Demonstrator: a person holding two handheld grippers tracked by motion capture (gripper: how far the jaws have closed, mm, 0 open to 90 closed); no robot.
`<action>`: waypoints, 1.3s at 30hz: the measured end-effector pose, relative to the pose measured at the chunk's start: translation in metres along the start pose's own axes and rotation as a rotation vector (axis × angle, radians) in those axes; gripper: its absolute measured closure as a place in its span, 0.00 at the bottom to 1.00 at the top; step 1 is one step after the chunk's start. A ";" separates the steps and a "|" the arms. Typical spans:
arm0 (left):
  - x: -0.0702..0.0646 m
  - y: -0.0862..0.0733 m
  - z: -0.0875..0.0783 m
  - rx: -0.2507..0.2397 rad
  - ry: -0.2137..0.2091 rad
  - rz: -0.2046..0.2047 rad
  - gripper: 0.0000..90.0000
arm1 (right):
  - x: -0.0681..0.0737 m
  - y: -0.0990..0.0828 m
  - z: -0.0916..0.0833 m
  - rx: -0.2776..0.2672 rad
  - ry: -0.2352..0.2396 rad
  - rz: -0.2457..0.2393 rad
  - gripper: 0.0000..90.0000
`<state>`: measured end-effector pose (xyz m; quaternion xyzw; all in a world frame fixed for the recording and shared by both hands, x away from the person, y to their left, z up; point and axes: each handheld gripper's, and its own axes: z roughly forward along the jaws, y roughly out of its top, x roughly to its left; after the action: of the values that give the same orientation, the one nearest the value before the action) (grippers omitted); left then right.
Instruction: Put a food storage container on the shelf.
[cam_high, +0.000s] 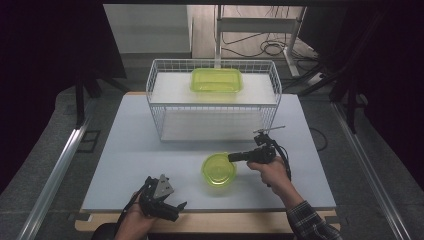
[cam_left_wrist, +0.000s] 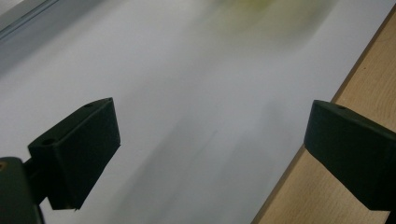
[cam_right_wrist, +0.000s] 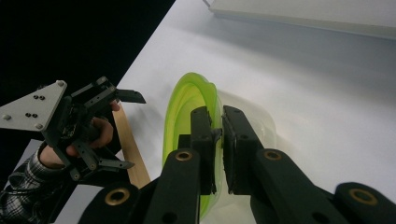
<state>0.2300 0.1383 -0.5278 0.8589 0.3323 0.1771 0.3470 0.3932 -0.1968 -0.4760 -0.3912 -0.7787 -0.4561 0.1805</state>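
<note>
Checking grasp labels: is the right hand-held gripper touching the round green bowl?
Touching. In the right gripper view, the right hand-held gripper has its jaws closed on the rim of the round green bowl, one pad on each side of the wall.

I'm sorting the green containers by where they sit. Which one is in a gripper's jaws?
The round green bowl on the table, its rim pinched by the right gripper. The rectangular green container sits untouched atop the wire basket.
</note>
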 end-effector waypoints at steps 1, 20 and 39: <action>0.000 0.000 0.000 0.000 0.000 0.000 0.04 | 0.000 0.000 0.000 -0.002 -0.001 0.001 0.93; 0.002 0.000 -0.002 -0.021 -0.004 -0.017 0.03 | 0.011 0.010 -0.019 -0.085 0.072 0.012 0.93; 0.006 0.000 -0.006 -0.065 -0.023 -0.045 0.03 | 0.030 0.033 -0.040 -0.148 0.086 0.007 0.93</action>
<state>0.2309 0.1454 -0.5233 0.8415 0.3416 0.1700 0.3825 0.3967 -0.2081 -0.4173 -0.3863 -0.7328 -0.5284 0.1859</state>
